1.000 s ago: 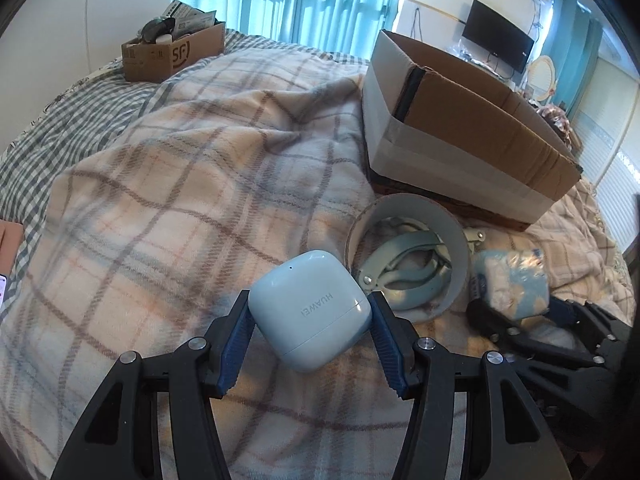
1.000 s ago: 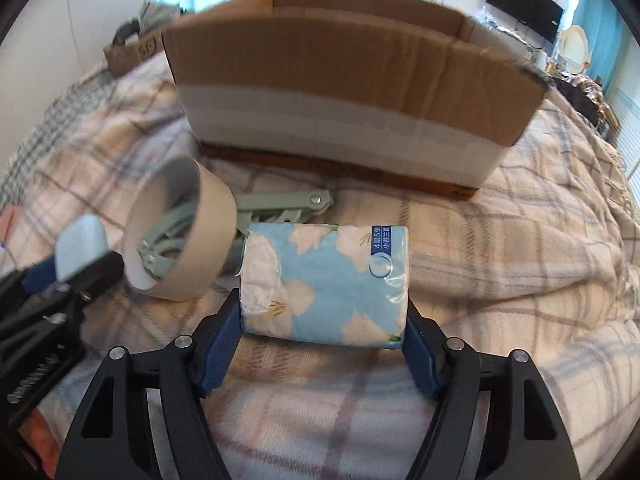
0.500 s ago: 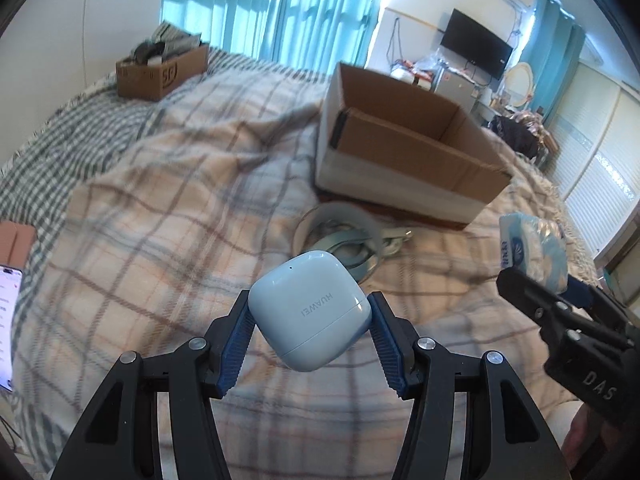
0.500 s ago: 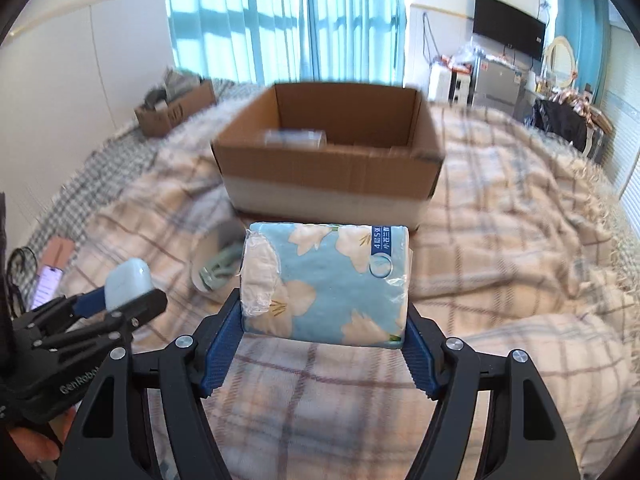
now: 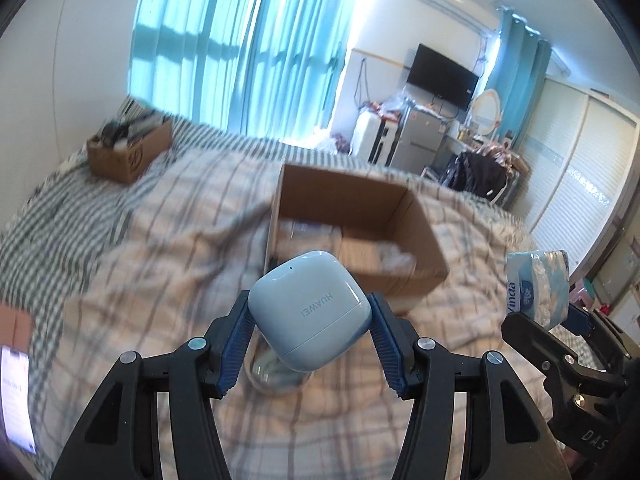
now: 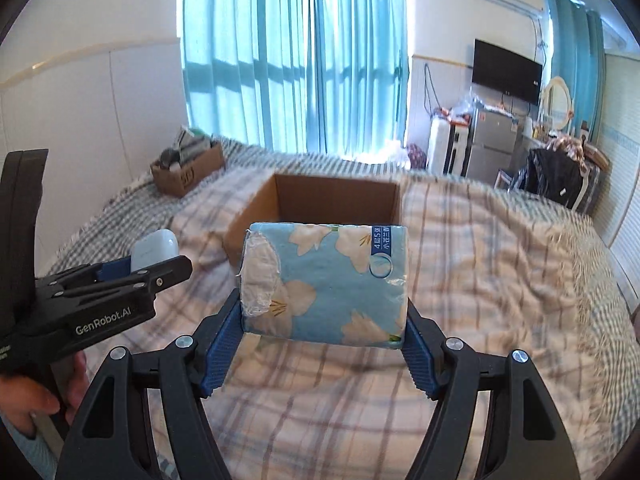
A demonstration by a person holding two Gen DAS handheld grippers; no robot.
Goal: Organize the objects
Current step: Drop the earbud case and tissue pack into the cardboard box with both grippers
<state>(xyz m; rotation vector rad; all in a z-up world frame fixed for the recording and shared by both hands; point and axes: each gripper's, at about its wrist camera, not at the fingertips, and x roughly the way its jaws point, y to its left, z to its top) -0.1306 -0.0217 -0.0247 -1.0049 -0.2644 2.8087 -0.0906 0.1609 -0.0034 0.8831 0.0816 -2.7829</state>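
My left gripper point(image 5: 310, 330) is shut on a pale blue earbud case point(image 5: 310, 312) and holds it high above the bed, in front of an open cardboard box point(image 5: 352, 232). My right gripper point(image 6: 324, 328) is shut on a blue flowered tissue pack point(image 6: 326, 284), held above the bed before the same box point(image 6: 332, 200). The tissue pack also shows at the right of the left wrist view point(image 5: 538, 284), and the earbud case at the left of the right wrist view point(image 6: 154, 254). A tape roll with a green tool inside point(image 5: 276, 368) lies below the earbud case.
The plaid blanket point(image 5: 160, 260) covers the bed. A small cardboard box of items point(image 5: 128, 152) sits at the far left corner. A phone point(image 5: 14, 396) lies at the left edge. The big box holds some wrapped items point(image 5: 396, 256).
Both grippers have risen well above the bed with their objects, so the open box and the room behind it now show from higher up.
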